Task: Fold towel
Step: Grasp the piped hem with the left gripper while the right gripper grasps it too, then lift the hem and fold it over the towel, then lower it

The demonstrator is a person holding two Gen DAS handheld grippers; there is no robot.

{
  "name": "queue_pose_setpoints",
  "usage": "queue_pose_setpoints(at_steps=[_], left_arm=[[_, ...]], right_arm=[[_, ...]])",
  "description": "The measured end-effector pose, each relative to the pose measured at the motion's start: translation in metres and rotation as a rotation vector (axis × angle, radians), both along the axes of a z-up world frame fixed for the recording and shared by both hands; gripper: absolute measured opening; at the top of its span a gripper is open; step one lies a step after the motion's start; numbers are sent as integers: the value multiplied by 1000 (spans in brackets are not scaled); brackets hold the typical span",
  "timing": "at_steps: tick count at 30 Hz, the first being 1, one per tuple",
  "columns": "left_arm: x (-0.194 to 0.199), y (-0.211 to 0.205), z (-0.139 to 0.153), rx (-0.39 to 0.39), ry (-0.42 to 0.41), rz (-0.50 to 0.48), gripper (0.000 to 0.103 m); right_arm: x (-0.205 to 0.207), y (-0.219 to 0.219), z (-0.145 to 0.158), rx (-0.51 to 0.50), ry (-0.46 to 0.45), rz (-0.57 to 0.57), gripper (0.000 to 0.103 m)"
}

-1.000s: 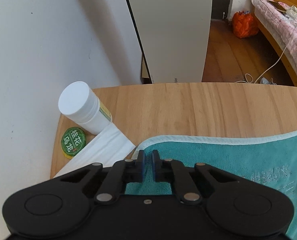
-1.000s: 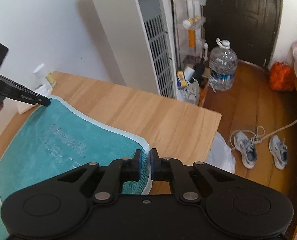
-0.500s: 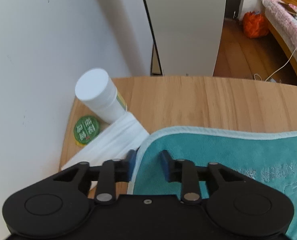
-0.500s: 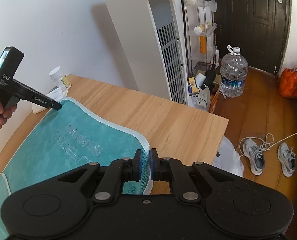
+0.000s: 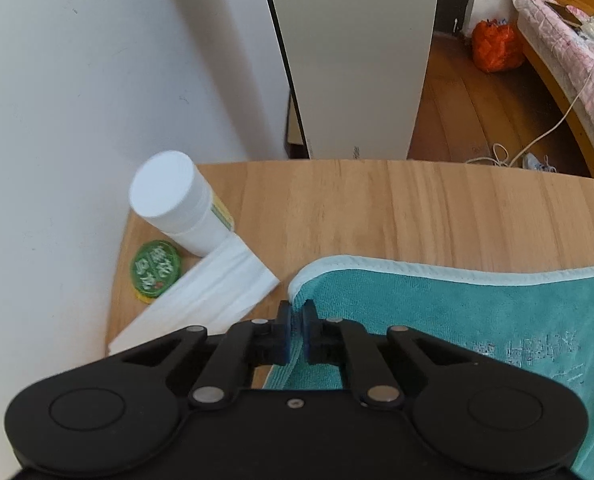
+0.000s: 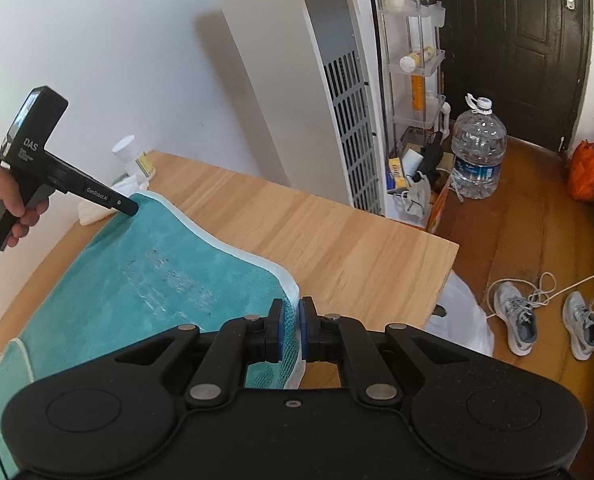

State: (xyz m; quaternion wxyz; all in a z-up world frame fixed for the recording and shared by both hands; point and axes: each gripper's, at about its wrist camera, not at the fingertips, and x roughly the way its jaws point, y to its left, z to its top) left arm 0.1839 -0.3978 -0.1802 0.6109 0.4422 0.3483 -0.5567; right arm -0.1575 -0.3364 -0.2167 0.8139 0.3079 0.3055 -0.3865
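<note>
Since fold needs both far corners carried together, left gripper (image 5: 295, 334) jaws pinched on teal towel (image 5: 457, 320) corner near table's (image 5: 417, 208) back-left corner, beside tissue pack (image 5: 217, 296); right gripper (image 6: 290, 328) clamped on other corner near table's right edge. Towel lies spread between.

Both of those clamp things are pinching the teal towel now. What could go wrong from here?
The left gripper holds only the towel rim at its corner, so that corner might slip out when lifted. The folded white tissue and white bottle sit close by and could get nudged. The right gripper works near the table edge, so loose cloth could slide off.
</note>
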Motion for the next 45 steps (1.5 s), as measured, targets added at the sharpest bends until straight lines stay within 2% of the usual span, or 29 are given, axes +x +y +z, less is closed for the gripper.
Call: queue_pose_setpoints(at_steps=[5,8,11,14,18,21,24,31,36,39,45], left_arm=[[3,28,31,-84,-7,23,5],[-1,58,54,-151,-12,28,5],[-6,101,79,-215,-19,32,5],[-11,142,102,-261,-33,49,5],[-12,191,117,-300,-45,84,5],[-15,237,123,-308,-71,109,5],[-11,287,119,-286,-77,175,5],[6,359,97,-182,-102,324,5],[12,386,81,-150,-98,372,5],[10,391,63,-111,-107,373,5],[17,402,26,-47,-66,435,6]], right_arm=[[-4,20,22,-40,-42,57,8],[-7,46,41,-118,-77,93,8],[-10,87,60,-166,-140,164,8],[-10,120,69,-196,-151,216,8],[-6,178,75,-204,-174,300,8],[0,228,75,-182,-202,420,8],[8,259,74,-138,-217,499,8],[36,320,55,8,-181,705,8],[44,341,45,57,-126,766,8],[47,342,39,66,-88,784,8],[54,350,25,88,-25,796,8]])
